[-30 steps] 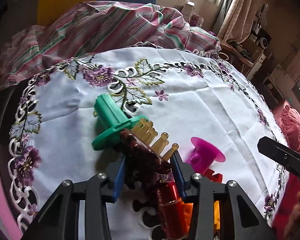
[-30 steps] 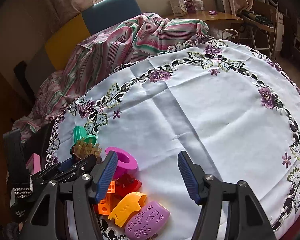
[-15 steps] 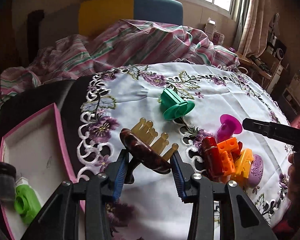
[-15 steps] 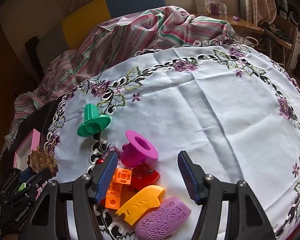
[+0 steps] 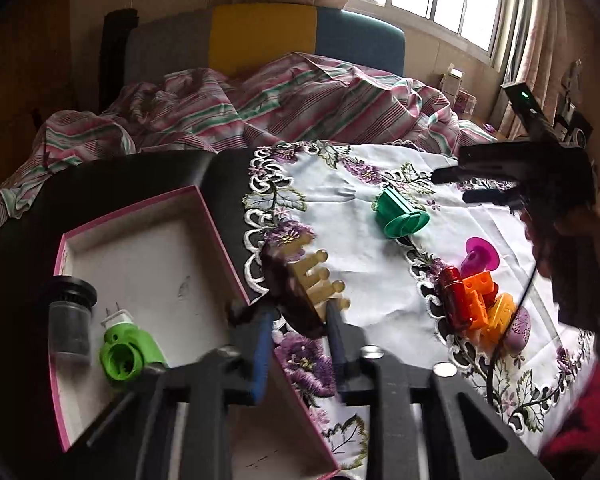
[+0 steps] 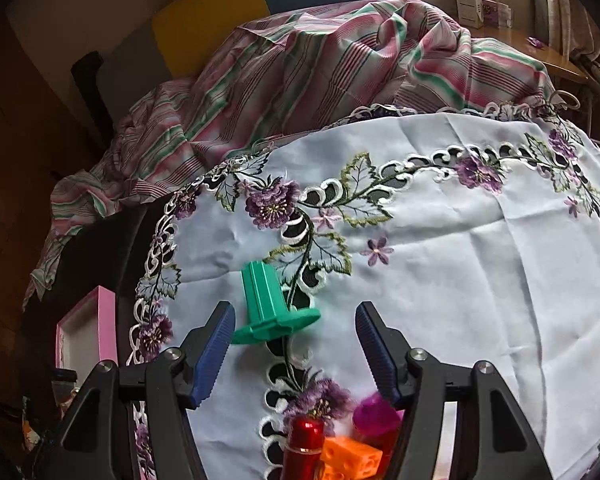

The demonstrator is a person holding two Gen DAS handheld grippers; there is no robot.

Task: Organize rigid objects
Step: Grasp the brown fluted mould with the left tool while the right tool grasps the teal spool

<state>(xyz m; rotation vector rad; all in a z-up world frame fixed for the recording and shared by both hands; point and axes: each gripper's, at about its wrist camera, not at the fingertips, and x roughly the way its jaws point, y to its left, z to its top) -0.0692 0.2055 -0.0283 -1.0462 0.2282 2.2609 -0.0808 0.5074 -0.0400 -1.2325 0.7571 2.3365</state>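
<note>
the dark brown tortoiseshell hair claw clip with its pale amber teeth (image 5: 300, 288) sits low in the middle of the left wrist view, pinched between the blue pads of my left tongs (image 5: 298, 334), whose jaws have just been closing in on it, so i'm clenched on the clip and it hangs over the right-hand rim of the pink-edged cardboard box (image 5: 216, 220) that fills the lower left of that frame. inside the box already lie a lime green plastic plug-in gadget (image 5: 126, 354) and a small dark cylindrical jar (image 5: 70, 318). i judge the step in hand is carrying the clip to the box; next it wants to go further left over the white floor of the box before i let go. my right tongs (image 6: 296, 344) stand half open and empty, with the teal green ribbed plastic flanged piece (image 6: 270, 306) just ahead of the pads on the white embroidered tablecloth (image 6: 440, 272); that looks the next pick, needing a reach forward and a squeeze.
</note>
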